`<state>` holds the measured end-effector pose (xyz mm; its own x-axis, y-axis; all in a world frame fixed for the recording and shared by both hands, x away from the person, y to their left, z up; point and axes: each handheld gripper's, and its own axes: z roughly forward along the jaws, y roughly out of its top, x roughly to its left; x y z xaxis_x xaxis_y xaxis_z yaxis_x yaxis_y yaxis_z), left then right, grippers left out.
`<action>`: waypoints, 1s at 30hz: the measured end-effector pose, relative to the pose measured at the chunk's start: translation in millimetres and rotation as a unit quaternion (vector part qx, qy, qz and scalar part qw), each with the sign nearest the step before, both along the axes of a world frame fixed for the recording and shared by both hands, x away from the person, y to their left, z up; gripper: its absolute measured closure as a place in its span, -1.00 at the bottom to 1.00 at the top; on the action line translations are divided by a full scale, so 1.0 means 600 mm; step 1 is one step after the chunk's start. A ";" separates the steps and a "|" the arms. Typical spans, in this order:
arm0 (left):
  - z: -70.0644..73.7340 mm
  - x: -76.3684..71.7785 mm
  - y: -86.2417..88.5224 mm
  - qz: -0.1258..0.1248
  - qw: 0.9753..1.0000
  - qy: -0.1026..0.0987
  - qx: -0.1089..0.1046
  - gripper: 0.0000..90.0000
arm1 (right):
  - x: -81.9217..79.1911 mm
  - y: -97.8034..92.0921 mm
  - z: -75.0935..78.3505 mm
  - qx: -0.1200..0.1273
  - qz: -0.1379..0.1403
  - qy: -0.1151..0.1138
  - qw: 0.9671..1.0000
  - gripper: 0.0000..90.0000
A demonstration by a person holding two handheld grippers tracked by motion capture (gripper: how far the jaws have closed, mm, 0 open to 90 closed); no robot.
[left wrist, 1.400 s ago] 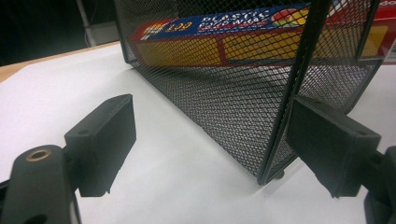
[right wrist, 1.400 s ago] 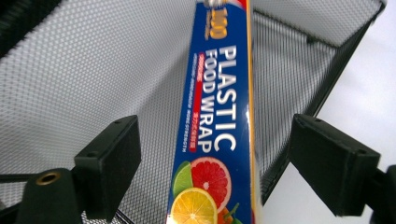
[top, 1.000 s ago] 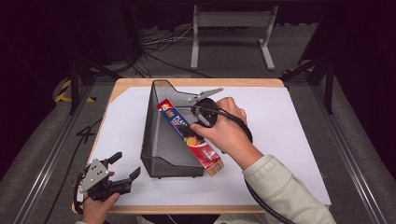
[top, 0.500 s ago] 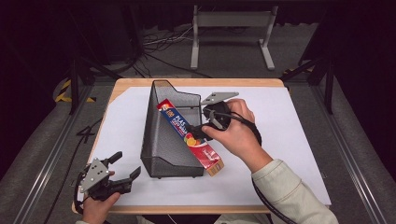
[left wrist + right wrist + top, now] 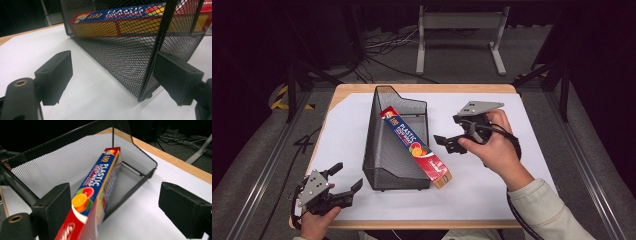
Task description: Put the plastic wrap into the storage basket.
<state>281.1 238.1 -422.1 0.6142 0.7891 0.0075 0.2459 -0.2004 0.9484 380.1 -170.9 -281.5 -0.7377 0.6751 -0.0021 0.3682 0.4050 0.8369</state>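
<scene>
A long red and blue plastic wrap box (image 5: 417,149) lies slanted in a black mesh basket (image 5: 384,150), and its lower end pokes out over the basket's near right rim. My right gripper (image 5: 452,131) hovers just right of the box, open and holding nothing. In the right gripper view the box (image 5: 97,192) runs up past the left jaw of my open right gripper (image 5: 120,207). My left gripper (image 5: 345,178) rests open at the table's near left corner. In the left gripper view my left gripper (image 5: 116,77) has its jaws on either side of the basket's near corner post (image 5: 155,57).
White paper (image 5: 522,150) covers the wooden table (image 5: 452,88). A metal stand (image 5: 459,37) and cables (image 5: 382,47) lie on the floor beyond the far edge. Open paper stretches right of the basket.
My right gripper has drawn back to the right, away from the box, which stays leaning in the basket. The left gripper has not moved.
</scene>
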 end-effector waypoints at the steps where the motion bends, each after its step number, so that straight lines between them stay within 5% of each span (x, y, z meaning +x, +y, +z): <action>1: 0.000 0.000 0.000 0.000 1.000 -0.001 0.001 -0.62 | -0.003 -0.010 0.001 -0.001 -0.001 -0.001 1.000 -0.73; 11: 0.000 0.000 -0.002 0.000 1.000 0.000 0.000 -0.62 | -0.029 -0.102 -0.003 -0.009 -0.010 -0.008 1.000 -0.73; 18: 0.000 -0.001 -0.002 0.000 1.000 0.000 0.001 -0.63 | -0.047 -0.154 -0.014 0.001 -0.010 -0.037 0.999 -0.73; 30: -0.001 0.000 -0.002 0.000 1.000 0.003 0.000 -0.64 | -0.057 -0.235 -0.085 0.025 -0.041 -0.059 0.997 -0.73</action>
<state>280.9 236.7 -422.9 0.6136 0.7896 0.0036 0.2510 -0.1993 0.9472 346.2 -311.8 -332.6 -0.6771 0.7342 -0.0500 0.2969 0.3347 0.8944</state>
